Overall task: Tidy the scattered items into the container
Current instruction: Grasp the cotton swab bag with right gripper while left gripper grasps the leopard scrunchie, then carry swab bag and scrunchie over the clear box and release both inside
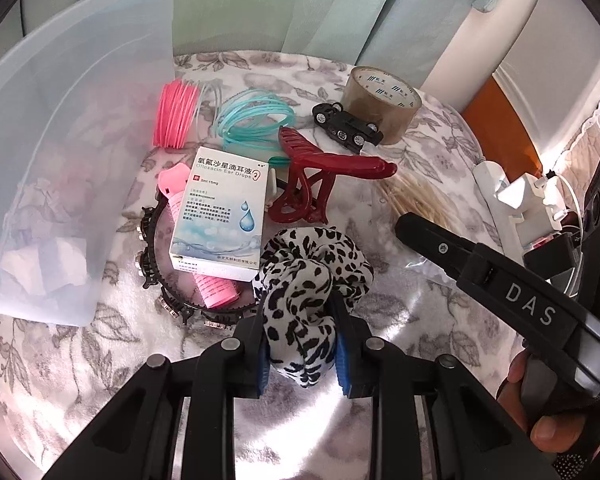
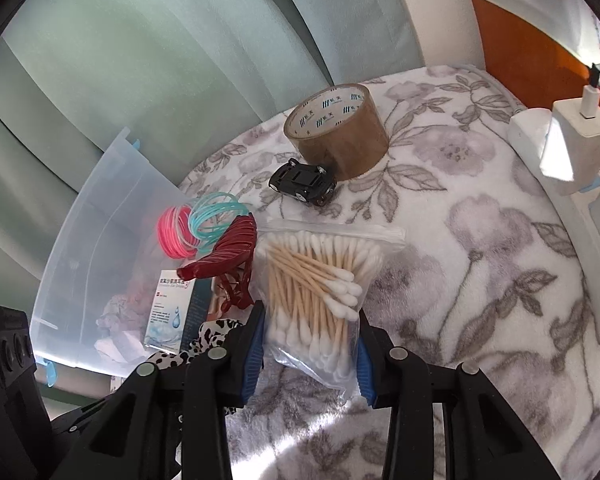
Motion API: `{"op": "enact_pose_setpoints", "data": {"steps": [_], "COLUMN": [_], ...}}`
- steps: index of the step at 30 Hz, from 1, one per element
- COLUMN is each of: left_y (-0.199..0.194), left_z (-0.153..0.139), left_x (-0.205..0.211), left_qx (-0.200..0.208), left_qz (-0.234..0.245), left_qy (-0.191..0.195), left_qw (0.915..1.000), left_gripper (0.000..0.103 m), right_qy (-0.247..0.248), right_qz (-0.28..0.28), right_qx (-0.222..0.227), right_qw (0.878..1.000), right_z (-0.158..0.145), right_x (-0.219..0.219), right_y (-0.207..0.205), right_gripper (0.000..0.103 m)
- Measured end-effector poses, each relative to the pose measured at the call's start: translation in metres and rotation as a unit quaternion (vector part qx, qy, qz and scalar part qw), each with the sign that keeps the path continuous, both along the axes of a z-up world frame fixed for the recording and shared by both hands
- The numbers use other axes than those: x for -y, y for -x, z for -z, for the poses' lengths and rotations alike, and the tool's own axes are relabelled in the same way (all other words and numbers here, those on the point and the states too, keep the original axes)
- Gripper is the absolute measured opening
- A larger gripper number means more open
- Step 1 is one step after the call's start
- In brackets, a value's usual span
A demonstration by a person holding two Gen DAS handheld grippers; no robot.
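My left gripper (image 1: 302,334) is shut on a leopard-print scrunchie (image 1: 312,268) in the middle of the flowered blanket. My right gripper (image 2: 312,340) straddles a clear bag of cotton swabs (image 2: 320,280); the jaws touch its sides. The translucent plastic container (image 1: 60,140) stands at the left, holding crumpled paper. Scattered beside it are an ear-drops box (image 1: 220,212), a dark red hair claw (image 1: 320,180), pink (image 1: 176,116) and teal (image 1: 256,120) cord coils, a pink roller (image 1: 216,292) and a black studded headband (image 1: 152,256). A toy car (image 1: 348,124) and a roll of brown tape (image 1: 384,100) lie farther back.
Green curtains hang behind the blanket. A white power strip with a charger (image 2: 572,144) lies along the right edge, beside an orange headboard (image 2: 520,56). The right gripper's body (image 1: 500,280) crosses the left wrist view at right.
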State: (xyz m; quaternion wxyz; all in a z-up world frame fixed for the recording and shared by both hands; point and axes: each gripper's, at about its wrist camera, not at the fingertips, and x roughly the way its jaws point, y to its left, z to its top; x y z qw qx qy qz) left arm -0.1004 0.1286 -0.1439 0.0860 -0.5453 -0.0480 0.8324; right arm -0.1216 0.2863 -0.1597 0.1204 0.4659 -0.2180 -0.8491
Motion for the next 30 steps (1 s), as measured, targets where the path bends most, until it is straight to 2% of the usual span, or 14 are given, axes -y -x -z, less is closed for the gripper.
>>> {"op": "enact_pose_setpoints", "data": {"steps": [13, 30], "left_y": [-0.035, -0.074], "left_z": [-0.065, -0.144], "left_x": [0.021, 0.071], "left_qx": [-0.075, -0.18], "left_qz": [-0.005, -0.034], "left_qy": [-0.021, -0.048], "left_qw": [0.997, 0.9819], "left_gripper": [0.027, 0.027], "right_qy": [0.001, -0.024], "right_qz": [0.011, -0.022], "right_qx": [-0.06, -0.151], "right_qw": [0.998, 0.988], "right_z": [-0.066, -0.154], "right_x": [0.004, 0.048], "right_y": [-0.048, -0.093], "right_gripper": [0.042, 0.042]}}
